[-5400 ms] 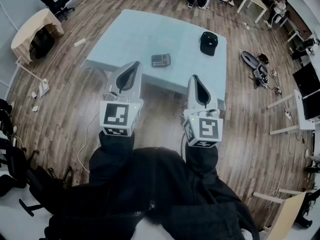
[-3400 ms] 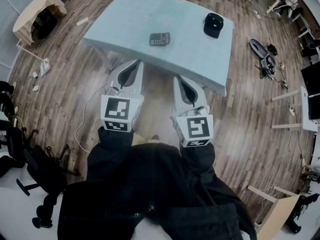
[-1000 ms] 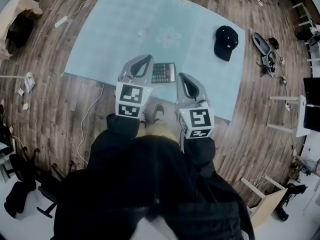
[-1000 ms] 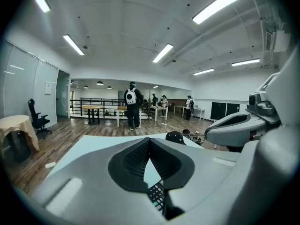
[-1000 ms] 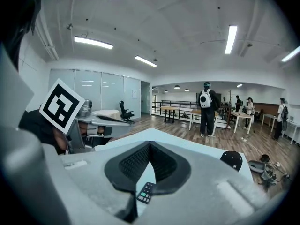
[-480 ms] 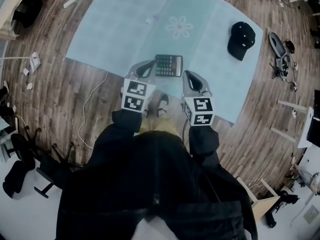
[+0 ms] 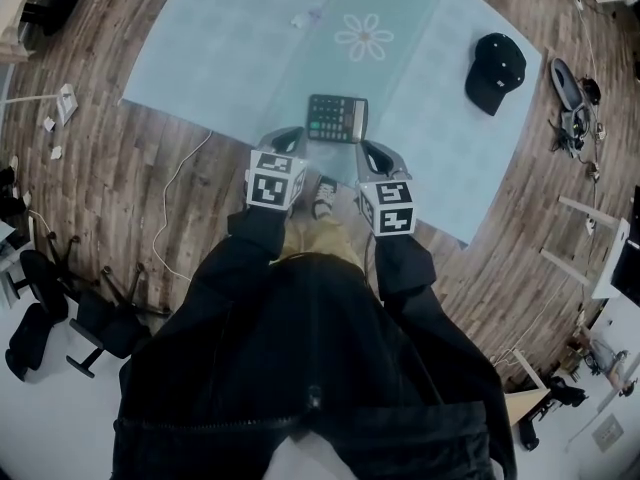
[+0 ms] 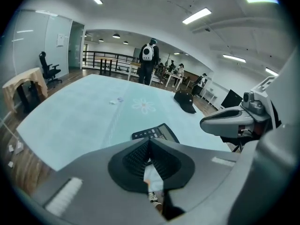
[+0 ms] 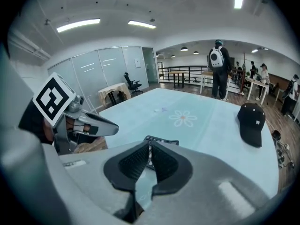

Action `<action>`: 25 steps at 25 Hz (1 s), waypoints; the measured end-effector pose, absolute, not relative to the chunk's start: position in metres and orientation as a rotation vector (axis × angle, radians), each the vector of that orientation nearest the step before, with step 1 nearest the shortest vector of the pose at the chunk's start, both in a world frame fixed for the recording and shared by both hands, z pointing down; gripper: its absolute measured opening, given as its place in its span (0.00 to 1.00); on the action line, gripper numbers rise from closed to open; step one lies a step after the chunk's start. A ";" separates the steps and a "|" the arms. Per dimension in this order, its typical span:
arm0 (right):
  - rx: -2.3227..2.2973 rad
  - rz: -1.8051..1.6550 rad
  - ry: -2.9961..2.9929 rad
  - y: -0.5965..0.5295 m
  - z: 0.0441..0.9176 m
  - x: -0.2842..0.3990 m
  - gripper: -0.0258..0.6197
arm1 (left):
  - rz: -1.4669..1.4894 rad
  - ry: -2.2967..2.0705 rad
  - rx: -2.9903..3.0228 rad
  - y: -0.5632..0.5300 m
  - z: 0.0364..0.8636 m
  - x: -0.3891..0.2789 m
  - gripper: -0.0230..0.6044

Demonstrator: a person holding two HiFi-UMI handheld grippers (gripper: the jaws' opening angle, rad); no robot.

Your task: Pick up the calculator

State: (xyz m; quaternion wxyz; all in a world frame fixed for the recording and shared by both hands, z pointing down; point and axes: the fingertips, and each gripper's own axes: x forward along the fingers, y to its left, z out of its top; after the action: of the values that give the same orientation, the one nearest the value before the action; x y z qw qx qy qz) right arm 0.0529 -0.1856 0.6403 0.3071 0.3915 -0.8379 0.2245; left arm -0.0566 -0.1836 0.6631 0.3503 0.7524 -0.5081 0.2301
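Over the pale blue daisy-printed table (image 7: 230, 58), the black rectangular calculator (image 7: 337, 118) has been approached: left gripper (image 7: 290, 136) closed empty, right gripper (image 7: 371, 150) just cracked open, empty; grasp judged imminent.

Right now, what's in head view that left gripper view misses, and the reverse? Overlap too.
Only head view: the person's black jacket and a white cable on the floor.
Only left gripper view: a standing person with a white backpack, ceiling lights, and a close look at the left gripper, closed with nothing between.
Both: the calculator, cap, daisy print and table.
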 end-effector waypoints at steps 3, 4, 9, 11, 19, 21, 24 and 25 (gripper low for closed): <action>1.003 0.616 -2.200 -0.188 0.656 0.053 0.07 | 0.596 -1.294 1.912 -0.185 0.677 -0.054 0.03; 0.996 0.623 -2.195 -0.190 0.660 0.052 0.08 | 0.599 -1.289 1.903 -0.186 0.681 -0.054 0.03; 0.946 0.649 -2.166 -0.197 0.678 0.048 0.11 | 0.621 -1.273 1.860 -0.196 0.697 -0.055 0.03; 0.931 0.652 -2.156 -0.201 0.685 0.047 0.11 | 0.628 -1.270 1.849 -0.200 0.703 -0.056 0.03; 0.923 0.690 -2.078 -0.214 0.722 0.059 0.22 | 0.677 -1.226 1.808 -0.204 0.727 -0.052 0.03; 0.926 0.701 -2.062 -0.217 0.730 0.062 0.23 | 0.694 -1.217 1.799 -0.204 0.732 -0.052 0.03; 0.931 0.727 -2.038 -0.223 0.740 0.063 0.25 | 0.700 -1.216 1.789 -0.207 0.736 -0.054 0.03; 0.932 0.734 -2.030 -0.225 0.743 0.063 0.26 | 0.701 -1.216 1.785 -0.209 0.737 -0.056 0.03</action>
State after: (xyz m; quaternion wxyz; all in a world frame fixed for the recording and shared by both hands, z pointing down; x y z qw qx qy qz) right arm 0.0631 -0.2251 0.7434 0.3849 0.3660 -0.7969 0.2880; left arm -0.0559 -0.2086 0.7366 0.4218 0.7129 -0.4854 0.2798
